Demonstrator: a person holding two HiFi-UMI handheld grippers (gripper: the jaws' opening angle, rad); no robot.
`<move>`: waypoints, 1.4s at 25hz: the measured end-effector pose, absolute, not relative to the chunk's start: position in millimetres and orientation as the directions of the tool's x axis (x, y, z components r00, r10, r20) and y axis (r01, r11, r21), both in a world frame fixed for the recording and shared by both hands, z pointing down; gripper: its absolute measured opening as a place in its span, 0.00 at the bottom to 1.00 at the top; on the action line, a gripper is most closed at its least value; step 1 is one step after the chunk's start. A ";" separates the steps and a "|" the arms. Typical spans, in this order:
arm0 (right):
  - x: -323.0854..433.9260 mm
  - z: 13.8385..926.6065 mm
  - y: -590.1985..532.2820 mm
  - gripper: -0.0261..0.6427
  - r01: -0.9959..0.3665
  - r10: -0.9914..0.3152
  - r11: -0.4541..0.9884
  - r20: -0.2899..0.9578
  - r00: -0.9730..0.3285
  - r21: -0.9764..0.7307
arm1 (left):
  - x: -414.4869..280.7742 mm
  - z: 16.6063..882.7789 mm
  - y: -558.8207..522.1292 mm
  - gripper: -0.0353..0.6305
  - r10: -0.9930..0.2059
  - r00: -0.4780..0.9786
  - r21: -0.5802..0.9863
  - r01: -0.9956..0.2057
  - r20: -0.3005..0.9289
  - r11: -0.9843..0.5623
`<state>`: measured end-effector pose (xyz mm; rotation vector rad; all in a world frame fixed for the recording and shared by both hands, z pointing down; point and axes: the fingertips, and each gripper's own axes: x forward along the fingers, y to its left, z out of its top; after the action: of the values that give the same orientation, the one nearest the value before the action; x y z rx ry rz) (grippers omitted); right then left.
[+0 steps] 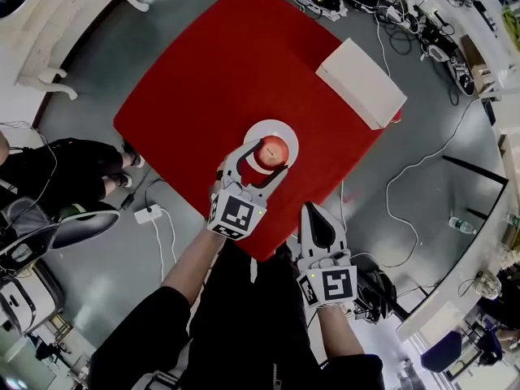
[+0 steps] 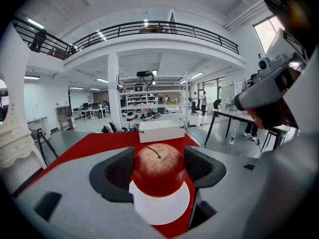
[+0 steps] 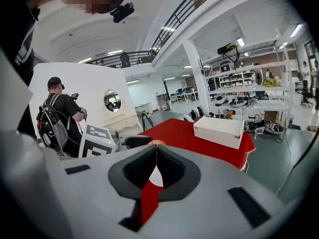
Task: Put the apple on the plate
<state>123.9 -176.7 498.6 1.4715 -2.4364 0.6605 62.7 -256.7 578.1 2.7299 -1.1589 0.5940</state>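
Note:
A red apple [image 1: 274,151] with a short stem sits between the pads of my left gripper [image 1: 266,158], which is shut on it. The apple is over the small round white plate [image 1: 284,130] on the red table [image 1: 219,63]; I cannot tell if it touches the plate. The left gripper view shows the apple [image 2: 158,167] filling the gap between both pads, with the plate [image 2: 162,209] right beneath. My right gripper [image 1: 316,212] hangs off the table's near edge, jaws shut with nothing in them [image 3: 156,151].
A white rectangular box [image 1: 361,84] lies on the table's right corner. A seated person in black [image 1: 57,169] is left of the table. A power strip [image 1: 148,214] and cables lie on the grey floor; equipment crowds the far right.

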 end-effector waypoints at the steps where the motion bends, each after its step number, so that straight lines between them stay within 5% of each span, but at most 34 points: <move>1: 123.5 501.6 -175.7 0.06 -0.879 -0.778 0.398 0.411 -0.476 -0.263 | 62.6 582.3 -258.3 0.52 -0.666 0.629 -0.047 -0.712 0.400 -0.701; 35: 126.6 553.8 -147.9 0.06 -0.883 -0.723 0.357 0.508 -0.468 -0.304 | 69.7 662.1 -276.4 0.52 -0.677 0.603 -0.047 -0.731 0.422 -0.681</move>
<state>126.6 -147.9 553.8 1.4267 -2.3364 0.7958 69.7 -276.4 662.1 2.6940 -1.1894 0.6267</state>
